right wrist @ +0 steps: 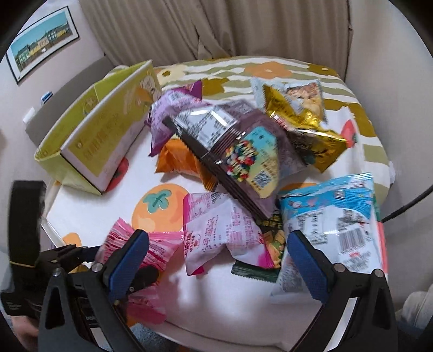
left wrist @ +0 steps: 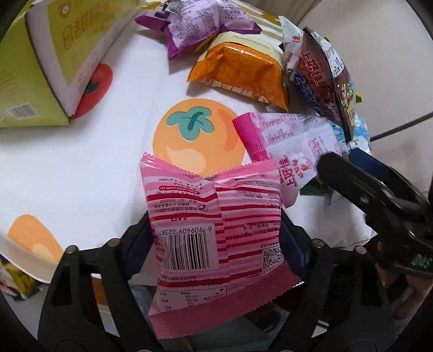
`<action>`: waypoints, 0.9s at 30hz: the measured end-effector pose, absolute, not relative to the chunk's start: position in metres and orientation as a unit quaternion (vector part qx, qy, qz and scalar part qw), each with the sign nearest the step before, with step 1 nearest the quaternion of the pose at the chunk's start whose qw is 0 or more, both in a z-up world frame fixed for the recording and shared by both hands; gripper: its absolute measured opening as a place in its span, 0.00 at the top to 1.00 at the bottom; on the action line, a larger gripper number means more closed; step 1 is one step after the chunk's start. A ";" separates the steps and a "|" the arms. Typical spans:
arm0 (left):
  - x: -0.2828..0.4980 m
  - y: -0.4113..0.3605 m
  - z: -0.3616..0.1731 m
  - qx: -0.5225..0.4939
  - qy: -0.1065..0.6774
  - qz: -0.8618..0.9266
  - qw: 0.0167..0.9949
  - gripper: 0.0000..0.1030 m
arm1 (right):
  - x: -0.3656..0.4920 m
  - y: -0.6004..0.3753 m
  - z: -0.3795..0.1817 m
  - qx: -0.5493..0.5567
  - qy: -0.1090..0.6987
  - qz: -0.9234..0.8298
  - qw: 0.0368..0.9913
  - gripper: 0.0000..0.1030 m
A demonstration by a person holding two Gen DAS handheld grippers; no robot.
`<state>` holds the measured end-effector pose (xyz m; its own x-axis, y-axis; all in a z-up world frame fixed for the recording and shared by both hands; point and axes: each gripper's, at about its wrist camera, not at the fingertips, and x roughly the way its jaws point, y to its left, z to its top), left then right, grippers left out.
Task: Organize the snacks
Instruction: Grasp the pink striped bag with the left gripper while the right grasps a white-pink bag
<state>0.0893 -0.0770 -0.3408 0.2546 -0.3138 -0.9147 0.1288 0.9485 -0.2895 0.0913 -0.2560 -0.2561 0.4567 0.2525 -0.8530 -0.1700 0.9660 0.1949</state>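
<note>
Snack pile [right wrist: 238, 151] beyond gold packet [right wrist: 305, 130]

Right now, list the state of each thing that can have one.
Left gripper: shut on the pink striped packet, packet upright between the pads.
Right gripper: open, nothing between the pads.
Green box: open, on its side.
Orange packet: sealed, puffed, lying flat.
Purple packet: sealed, lying on the table.
Dark packet: sealed, tilted atop the pile.
Blue packet: sealed, lying beside the right finger.
</note>
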 end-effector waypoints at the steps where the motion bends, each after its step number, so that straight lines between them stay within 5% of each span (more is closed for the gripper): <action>1: 0.089 -0.078 -0.342 -0.076 0.594 -0.144 0.788 0.25 | 0.094 -0.255 -0.259 0.041 0.509 0.125 0.851 0.04; 21: 0.111 -0.041 -0.324 -0.054 0.596 -0.137 0.790 0.31 | 0.115 -0.230 -0.295 -0.018 0.523 0.137 0.841 0.09; 27: 0.109 -0.034 -0.323 -0.047 0.593 -0.133 0.793 0.31 | 0.102 -0.220 -0.297 -0.072 0.508 0.129 0.849 0.35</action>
<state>0.1087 -0.0343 -0.3226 0.2621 -0.2675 -0.9272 0.1550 0.9600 -0.2332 0.1020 -0.2203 -0.2973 0.4506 0.1454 -0.8808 -0.2911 0.9567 0.0091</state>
